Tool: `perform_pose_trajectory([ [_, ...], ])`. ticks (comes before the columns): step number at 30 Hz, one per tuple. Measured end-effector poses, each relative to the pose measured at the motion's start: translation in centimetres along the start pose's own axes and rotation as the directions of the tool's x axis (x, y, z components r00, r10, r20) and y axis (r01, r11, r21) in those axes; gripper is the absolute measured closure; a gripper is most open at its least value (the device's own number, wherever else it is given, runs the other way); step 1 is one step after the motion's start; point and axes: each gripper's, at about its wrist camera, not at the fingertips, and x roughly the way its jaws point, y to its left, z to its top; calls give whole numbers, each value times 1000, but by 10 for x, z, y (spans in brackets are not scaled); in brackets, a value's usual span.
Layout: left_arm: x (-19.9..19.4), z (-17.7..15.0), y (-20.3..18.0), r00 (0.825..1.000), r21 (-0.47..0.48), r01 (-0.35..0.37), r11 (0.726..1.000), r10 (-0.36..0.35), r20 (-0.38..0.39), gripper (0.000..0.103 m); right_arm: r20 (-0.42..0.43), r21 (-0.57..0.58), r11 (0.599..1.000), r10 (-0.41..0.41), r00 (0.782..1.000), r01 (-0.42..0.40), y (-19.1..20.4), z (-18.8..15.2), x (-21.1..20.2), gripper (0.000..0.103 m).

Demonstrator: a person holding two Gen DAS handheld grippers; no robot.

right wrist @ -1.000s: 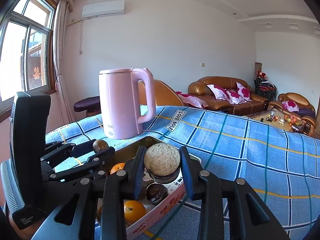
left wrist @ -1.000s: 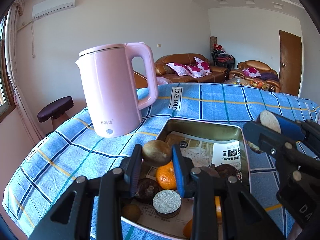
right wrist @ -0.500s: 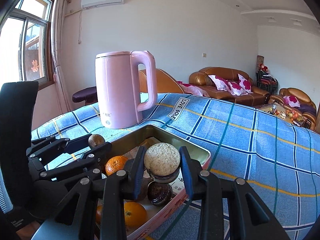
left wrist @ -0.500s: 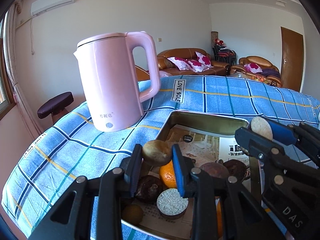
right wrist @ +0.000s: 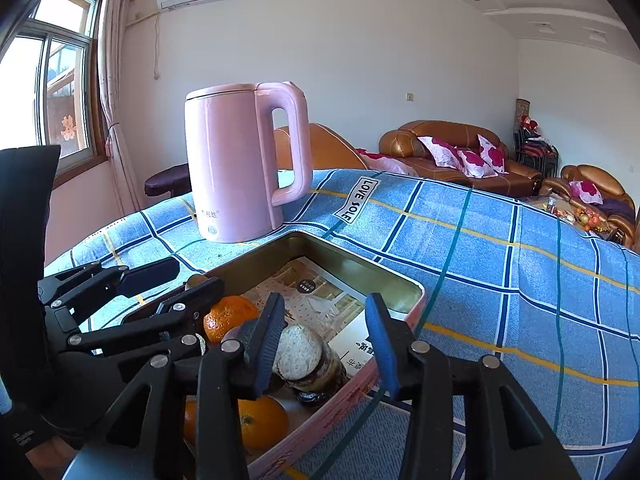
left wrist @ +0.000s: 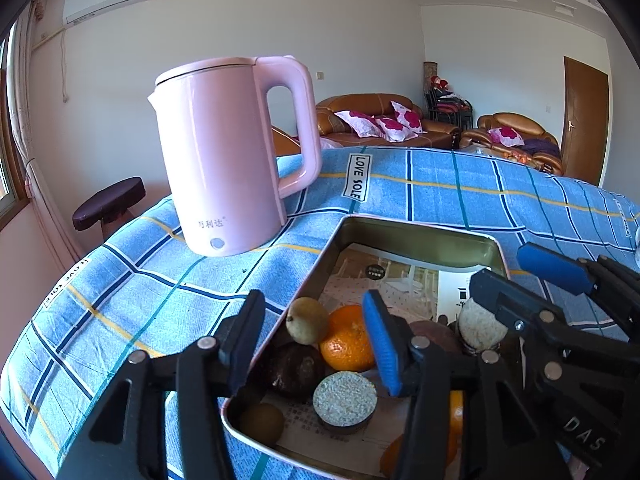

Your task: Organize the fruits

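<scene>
A metal tray (left wrist: 420, 232) (right wrist: 360, 266) on the blue checked cloth holds oranges (left wrist: 346, 340) (right wrist: 230, 316), dark brown fruits (left wrist: 294, 368) and a pale-topped round piece (left wrist: 344, 396). My left gripper (left wrist: 312, 340) hangs over the tray's near left corner, its jaws opening. A small brown-green fruit (left wrist: 307, 320) rests on the pile between them, clear of both pads. My right gripper (right wrist: 322, 340) is over the tray's right side, jaws opening too. A second pale-topped round piece (right wrist: 300, 352) (left wrist: 478, 328) lies on a dark fruit beside its left finger, and the right pad stands clear of it.
A tall pink kettle (left wrist: 224, 160) (right wrist: 240, 160) stands on the cloth just behind the tray's far left corner. A printed paper lines the tray's back half. Each gripper shows in the other's view, close alongside. Sofas, a stool and a door lie beyond the table.
Both grippers were shut on their pieces and have opened. The small fruit and the pale-topped piece have dropped from the jaws onto the fruit in the tray.
</scene>
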Motion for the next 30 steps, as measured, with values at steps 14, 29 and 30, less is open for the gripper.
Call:
perform_pose_trajectory([
  [14, -20, -1, 6, 998, -29, 12, 1000, -11, 54, 9, 73, 96, 993, -71, 995, 64, -20, -5, -27, 25],
  [29, -34, 1, 5, 996, -33, 17, 999, -14, 91, 4, 96, 79, 991, -113, 989, 106, -15, -7, -47, 24],
  [30, -34, 1, 5, 996, -34, 17, 999, -14, 92, 4, 98, 79, 991, -113, 989, 106, -15, -6, -48, 24],
])
